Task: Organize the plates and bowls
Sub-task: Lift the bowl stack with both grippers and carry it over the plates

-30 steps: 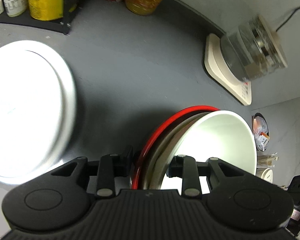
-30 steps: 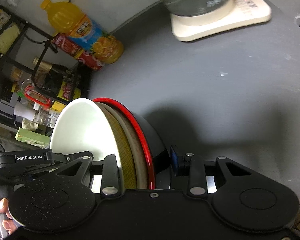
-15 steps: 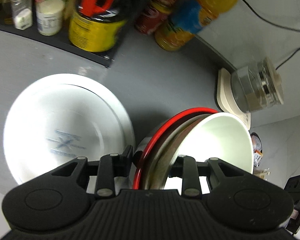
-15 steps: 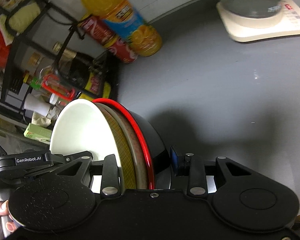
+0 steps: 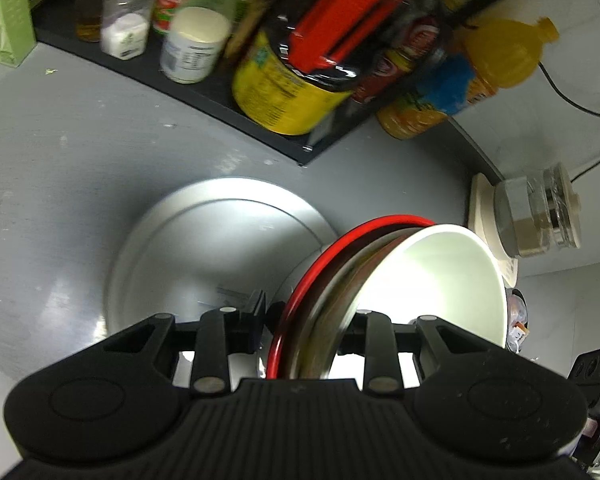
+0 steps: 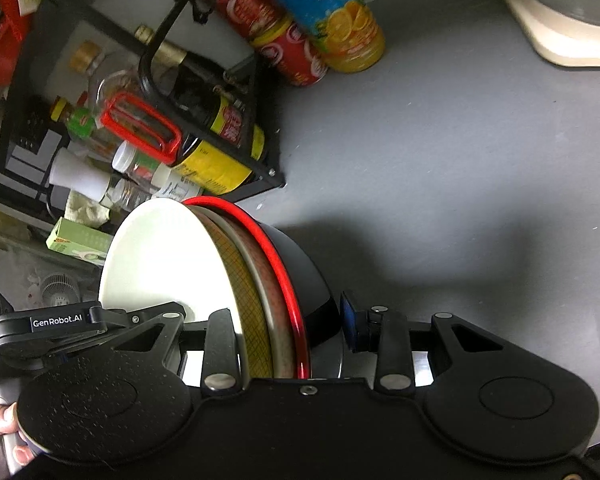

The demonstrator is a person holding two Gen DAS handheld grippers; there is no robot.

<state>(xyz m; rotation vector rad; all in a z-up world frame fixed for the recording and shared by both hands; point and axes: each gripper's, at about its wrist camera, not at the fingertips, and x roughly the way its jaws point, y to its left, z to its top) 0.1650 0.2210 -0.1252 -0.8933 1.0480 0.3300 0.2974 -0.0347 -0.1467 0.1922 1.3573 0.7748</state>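
White plate (image 5: 220, 256) — left view only.

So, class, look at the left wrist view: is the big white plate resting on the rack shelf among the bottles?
No, the white plate lies flat on the grey counter, in front of the rack.

Grey worktop (image 5: 80, 152), a bit speckled. A big white plate (image 5: 204, 256) sits flat on it, middle of the left wrist view. Black rack (image 5: 204, 92) of jars and bottles runs along the top, with an orange juice bottle (image 5: 472, 80) at its right end and a cream base (image 6: 556, 36) at far right.
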